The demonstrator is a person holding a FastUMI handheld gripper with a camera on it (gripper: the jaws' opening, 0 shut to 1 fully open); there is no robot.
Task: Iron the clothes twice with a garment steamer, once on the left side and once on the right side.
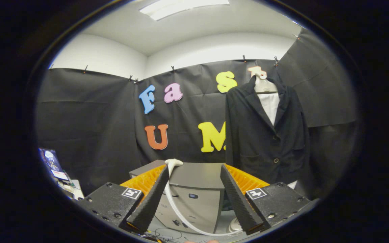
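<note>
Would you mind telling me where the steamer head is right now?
In the gripper view, the steamer head rests on the grey cabinet's far left corner, just beyond the open tool's left finger, well left of the hanging jacket.

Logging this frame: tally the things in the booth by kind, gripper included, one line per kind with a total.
Garments: 1, a dark jacket on a hanger, beyond the fingers.
Hangers: 1.
Steamer parts: 2, the white steamer head and its hose, just ahead of the fingers.
Cabinets: 1, the grey cabinet.
Grippers: 1, the gripper, open, holding nothing.
Total: 6.
</note>
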